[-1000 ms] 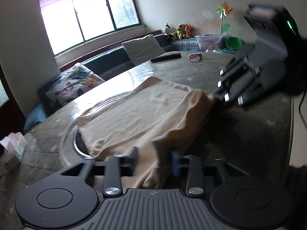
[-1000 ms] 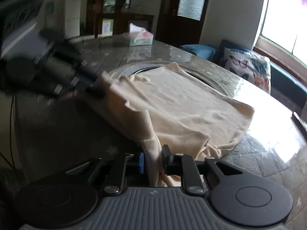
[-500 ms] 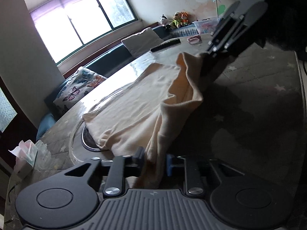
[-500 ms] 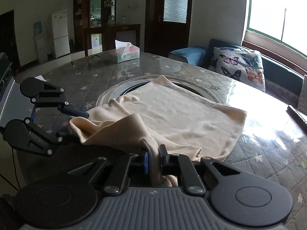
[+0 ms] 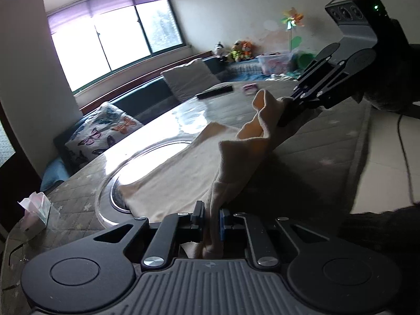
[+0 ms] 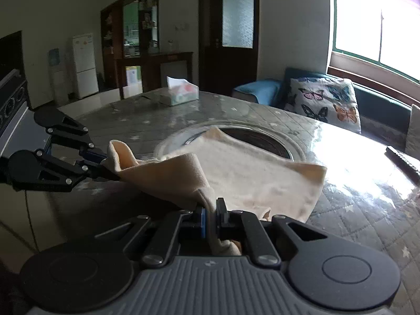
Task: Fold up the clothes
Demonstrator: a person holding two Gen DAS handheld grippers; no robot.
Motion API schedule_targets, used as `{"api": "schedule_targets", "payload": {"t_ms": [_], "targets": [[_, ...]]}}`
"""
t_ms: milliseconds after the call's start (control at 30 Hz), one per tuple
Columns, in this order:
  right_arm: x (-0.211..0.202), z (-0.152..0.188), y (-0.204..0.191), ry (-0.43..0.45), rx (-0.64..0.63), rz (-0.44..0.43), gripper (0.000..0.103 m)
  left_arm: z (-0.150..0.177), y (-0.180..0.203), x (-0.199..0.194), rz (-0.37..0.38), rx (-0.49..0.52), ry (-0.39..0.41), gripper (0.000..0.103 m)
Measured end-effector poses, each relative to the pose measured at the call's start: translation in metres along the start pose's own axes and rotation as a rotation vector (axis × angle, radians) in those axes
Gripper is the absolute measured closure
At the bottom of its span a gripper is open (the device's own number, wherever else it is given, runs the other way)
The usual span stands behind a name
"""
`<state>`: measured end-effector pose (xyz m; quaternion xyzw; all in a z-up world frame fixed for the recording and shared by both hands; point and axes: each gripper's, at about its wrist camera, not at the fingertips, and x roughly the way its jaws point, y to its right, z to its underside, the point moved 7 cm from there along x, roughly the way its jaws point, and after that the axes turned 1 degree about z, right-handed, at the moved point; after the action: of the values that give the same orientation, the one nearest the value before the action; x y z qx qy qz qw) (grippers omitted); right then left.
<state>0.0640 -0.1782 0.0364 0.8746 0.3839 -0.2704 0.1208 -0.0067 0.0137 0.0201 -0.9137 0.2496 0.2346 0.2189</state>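
Lifting one edge of the cream garment (image 5: 183, 178) off the counter (image 6: 354, 204), mid-fold.
Left tool (image 5: 210, 216) and right tool (image 6: 210, 216) each pinch a corner; next move calls for carrying the edge across evenly.

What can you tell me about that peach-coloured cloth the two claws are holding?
The cloth is a soft, pale peach garment, knit-looking and plain. Its far part lies flat on the quilted table, partly over a round glass inset. Its near edge is lifted and stretched between the left claw and the right claw, each shut on a corner, so it sags in loose folds.
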Motion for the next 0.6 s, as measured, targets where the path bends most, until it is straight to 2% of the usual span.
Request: {"api": "schedule_targets", "payload": {"t_ms": [100, 233, 433, 600], "targets": [[-0.027, 0.004, -0.015, 0.004, 0.002, -0.022, 0.097, -0.001, 0.012, -0.016, 0.022, 0.000, -0.009, 0.091], [-0.037, 0.008, -0.022, -0.014, 0.000, -0.025, 0.097, -0.005, 0.008, -0.012, 0.032, -0.028, -0.009, 0.091], [-0.016, -0.013, 0.003, -0.011, 0.041, -0.004, 0.097, -0.026, -0.034, 0.025, 0.020, -0.121, 0.003, 0.091], [0.024, -0.034, 0.042, -0.044, 0.105, 0.011, 0.097, -0.040, -0.078, 0.081, 0.018, -0.198, -0.044, 0.091]]}}
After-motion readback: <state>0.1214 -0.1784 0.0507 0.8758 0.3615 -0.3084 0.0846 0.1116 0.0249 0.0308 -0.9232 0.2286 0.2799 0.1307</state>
